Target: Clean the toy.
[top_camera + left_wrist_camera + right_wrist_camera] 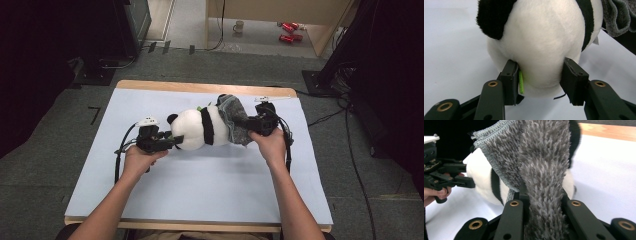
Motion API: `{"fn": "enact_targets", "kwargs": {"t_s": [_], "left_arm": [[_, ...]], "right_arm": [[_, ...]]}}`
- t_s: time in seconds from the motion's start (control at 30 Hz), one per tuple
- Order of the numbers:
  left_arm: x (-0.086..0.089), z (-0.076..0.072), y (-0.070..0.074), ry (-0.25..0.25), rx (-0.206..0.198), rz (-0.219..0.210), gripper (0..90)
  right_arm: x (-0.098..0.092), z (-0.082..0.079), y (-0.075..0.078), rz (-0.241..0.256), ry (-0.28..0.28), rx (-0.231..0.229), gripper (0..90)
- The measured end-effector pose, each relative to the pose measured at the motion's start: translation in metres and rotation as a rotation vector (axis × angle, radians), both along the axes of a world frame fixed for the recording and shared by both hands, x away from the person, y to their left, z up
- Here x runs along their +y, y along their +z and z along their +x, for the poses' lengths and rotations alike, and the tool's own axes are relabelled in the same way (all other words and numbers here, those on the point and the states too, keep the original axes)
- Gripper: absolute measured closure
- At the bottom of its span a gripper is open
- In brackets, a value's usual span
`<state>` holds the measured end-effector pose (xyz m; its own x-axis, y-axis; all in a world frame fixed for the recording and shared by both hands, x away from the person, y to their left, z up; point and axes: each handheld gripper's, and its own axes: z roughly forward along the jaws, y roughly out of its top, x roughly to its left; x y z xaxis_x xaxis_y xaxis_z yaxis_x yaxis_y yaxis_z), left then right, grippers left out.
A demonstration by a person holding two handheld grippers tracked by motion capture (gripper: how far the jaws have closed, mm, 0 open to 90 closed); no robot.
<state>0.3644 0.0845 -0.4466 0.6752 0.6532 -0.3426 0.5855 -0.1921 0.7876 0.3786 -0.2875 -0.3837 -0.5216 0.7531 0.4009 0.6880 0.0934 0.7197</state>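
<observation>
A black-and-white panda plush (197,129) lies on its side in the middle of the table. My left gripper (175,140) is shut on its white head (541,45), one jaw pressing in on each side, with a green tag (521,81) by the left jaw. A grey fuzzy cloth (232,122) covers the plush's other end. My right gripper (241,123) is shut on that cloth (541,165), which bunches between the jaws (542,197). Past the cloth, the right gripper view shows the panda's body (484,182) and the left gripper (461,182).
A pale sheet (200,190) covers the wooden table, with bare room in front and to the left. On the floor beyond stand a mug (239,26) and red cans (289,31). Cables (350,150) run along the right side.
</observation>
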Motion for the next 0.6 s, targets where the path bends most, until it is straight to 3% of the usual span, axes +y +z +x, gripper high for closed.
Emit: {"fn": "enact_targets", "kwargs": {"t_s": [0.17,0.33,0.6], "left_arm": [[0.000,0.000,0.000,0.002,0.002,0.010,51.1],[-0.003,-0.002,0.001,0.006,0.005,0.011,50.4],[-0.008,-0.005,0.004,0.013,0.006,0.025,48.8]], "right_arm": [[0.000,-0.005,0.015,0.020,-0.002,-0.036,77.0],[0.025,-0.012,0.026,0.042,0.071,-0.062,77.0],[0.069,-0.016,0.015,0.024,0.178,-0.050,76.9]]}}
